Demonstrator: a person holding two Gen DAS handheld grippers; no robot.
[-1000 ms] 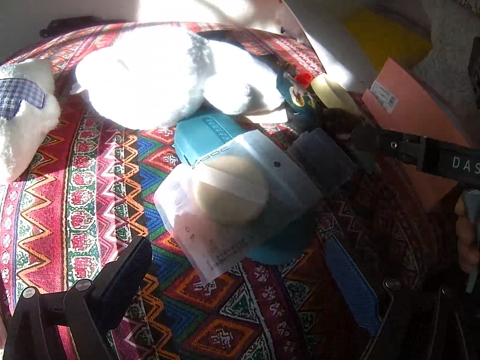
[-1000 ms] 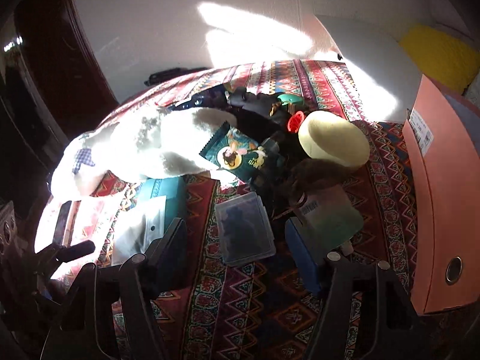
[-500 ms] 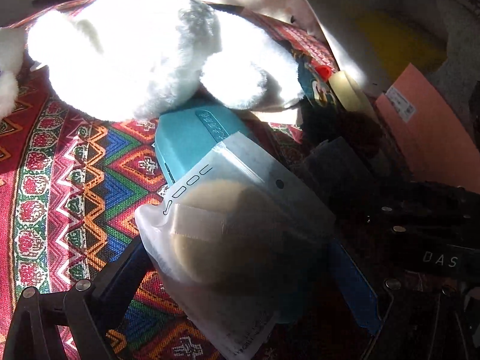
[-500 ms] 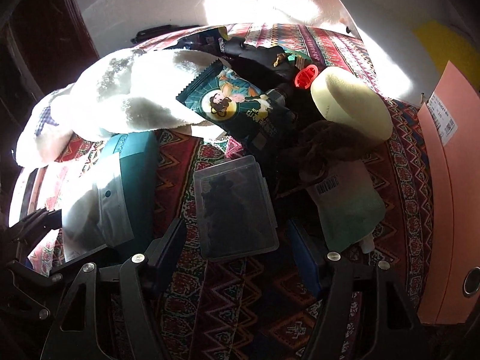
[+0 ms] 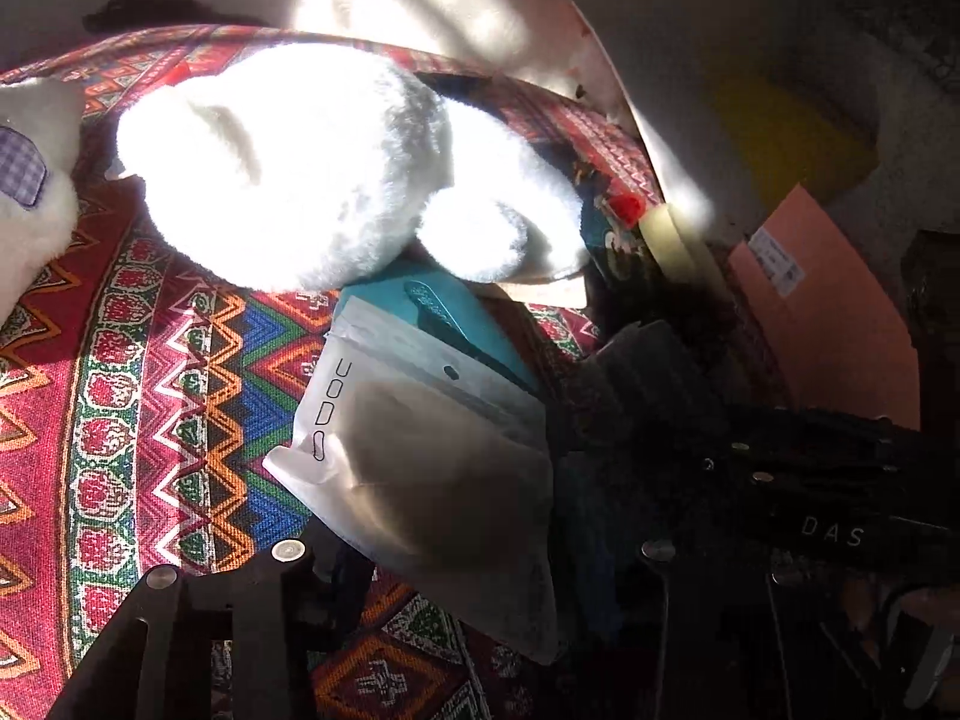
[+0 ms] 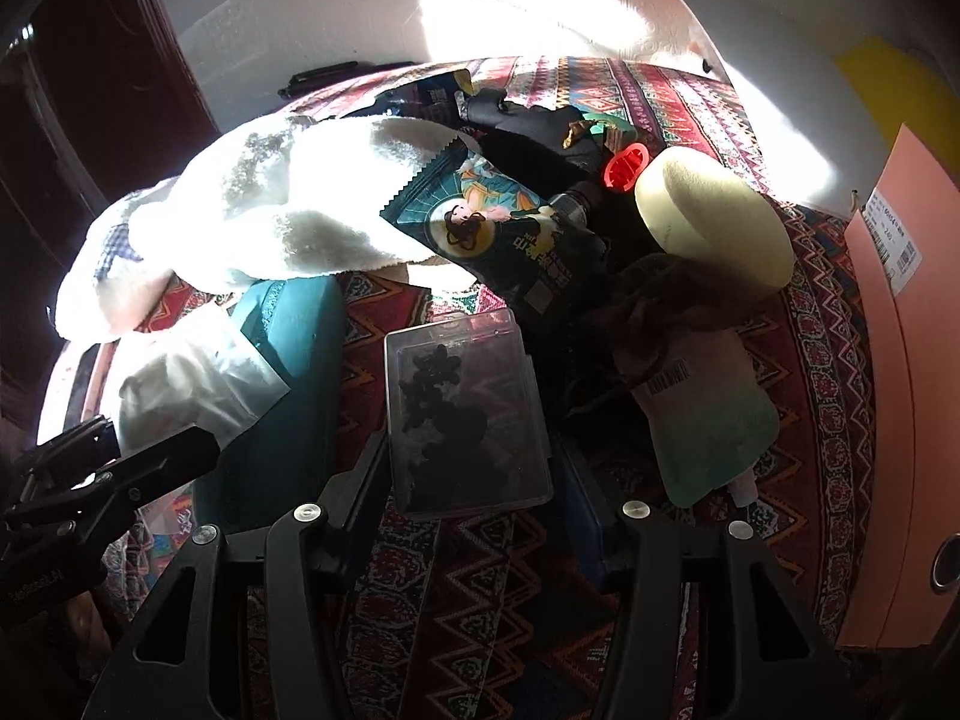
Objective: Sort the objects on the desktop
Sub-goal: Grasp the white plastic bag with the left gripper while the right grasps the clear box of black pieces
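- The left gripper [image 5: 480, 546] has its fingers closed against a frosted pouch [image 5: 432, 456], which lies partly on a teal case [image 5: 456, 312] just ahead.
- Beyond it, a white plush toy [image 5: 300, 162] rests in bright sun on a patterned tablecloth [image 5: 150, 360].
- The right gripper [image 6: 474, 492] stands open, its fingers either side of a clear plastic box [image 6: 468, 414] without squeezing it.
- To its right stands an orange folder [image 6: 894, 396]; a sunlit white wall [image 6: 360, 6] rises behind the table.
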